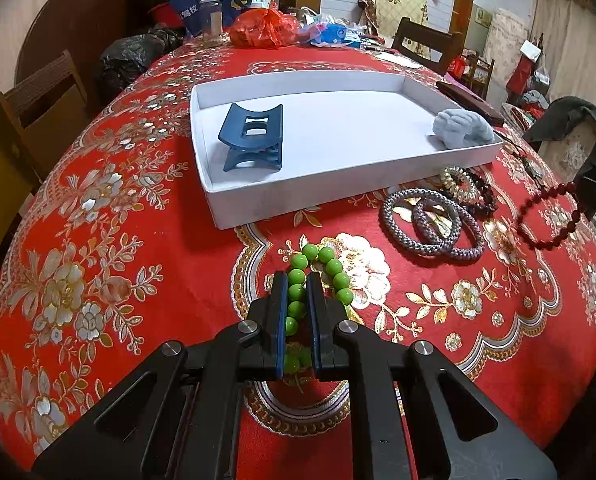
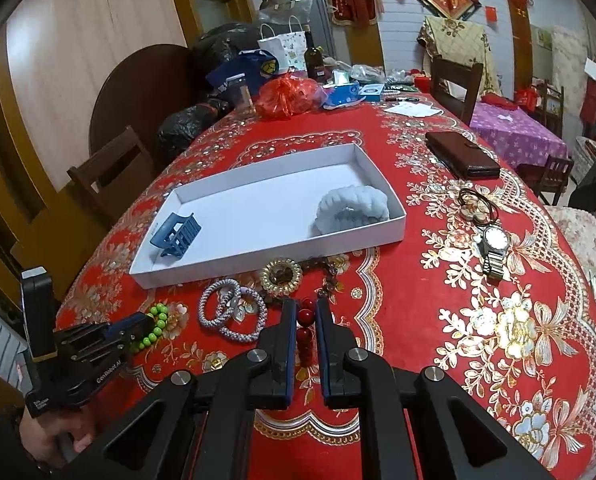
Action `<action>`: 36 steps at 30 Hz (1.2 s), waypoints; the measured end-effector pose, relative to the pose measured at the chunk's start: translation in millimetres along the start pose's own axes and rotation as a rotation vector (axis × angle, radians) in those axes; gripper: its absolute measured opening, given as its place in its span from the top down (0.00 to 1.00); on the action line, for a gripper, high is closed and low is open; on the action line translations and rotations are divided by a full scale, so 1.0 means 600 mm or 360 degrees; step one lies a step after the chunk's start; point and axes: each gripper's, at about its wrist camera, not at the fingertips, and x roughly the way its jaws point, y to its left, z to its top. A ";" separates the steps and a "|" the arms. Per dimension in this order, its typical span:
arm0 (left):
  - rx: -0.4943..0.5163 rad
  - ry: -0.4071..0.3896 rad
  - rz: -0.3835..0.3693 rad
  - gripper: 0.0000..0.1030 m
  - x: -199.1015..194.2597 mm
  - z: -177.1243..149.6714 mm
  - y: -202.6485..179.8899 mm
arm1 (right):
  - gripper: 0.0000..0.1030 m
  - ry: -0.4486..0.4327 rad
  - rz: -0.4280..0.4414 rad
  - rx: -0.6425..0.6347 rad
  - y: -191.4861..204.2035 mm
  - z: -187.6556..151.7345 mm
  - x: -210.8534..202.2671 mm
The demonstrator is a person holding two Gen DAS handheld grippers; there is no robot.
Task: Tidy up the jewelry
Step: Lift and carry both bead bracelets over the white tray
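A red floral tablecloth point(image 1: 138, 240) covers the long table under both your hands, with clutter at its far end. Your left gripper point(image 1: 296, 284) is clamped nearly closed on the green bead bracelet point(image 1: 298, 292), one run of beads pinched between the pads while the rest of the loop bulges out to the right of the fingers, over the cloth. Your right gripper point(image 2: 305, 312) is likewise almost closed on the dark red bead bracelet point(image 2: 305, 316), whose beads line up in the narrow gap; from the left wrist camera that loop hangs off its tip, above the cloth. Just ahead of both grippers lie two grey woven bangles point(image 1: 429, 220), overlapping each other, with a gold coiled hair tie point(image 2: 280, 276) and a dark bead strand point(image 1: 485, 192) beyond them. Farther ahead sits the white tray point(image 1: 298, 196), holding a blue hair claw point(image 1: 252, 136) at its left end and a pale blue scrunchie point(image 1: 463, 126) at its right. A wristwatch point(image 2: 493, 248) lies ahead and to the right of your right gripper.
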 end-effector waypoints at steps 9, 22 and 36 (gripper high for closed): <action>-0.0015 -0.0001 -0.0011 0.92 -0.001 -0.001 0.002 | 0.92 0.0014 -0.0012 -0.0026 0.011 0.001 0.003; -0.0033 -0.0044 -0.0096 0.92 -0.034 0.028 -0.005 | 0.92 0.0040 0.0052 -0.0012 0.015 0.032 0.013; 0.0026 -0.0228 -0.0159 0.92 -0.079 0.179 -0.040 | 0.92 -0.0018 0.0210 -0.0063 0.009 0.182 0.051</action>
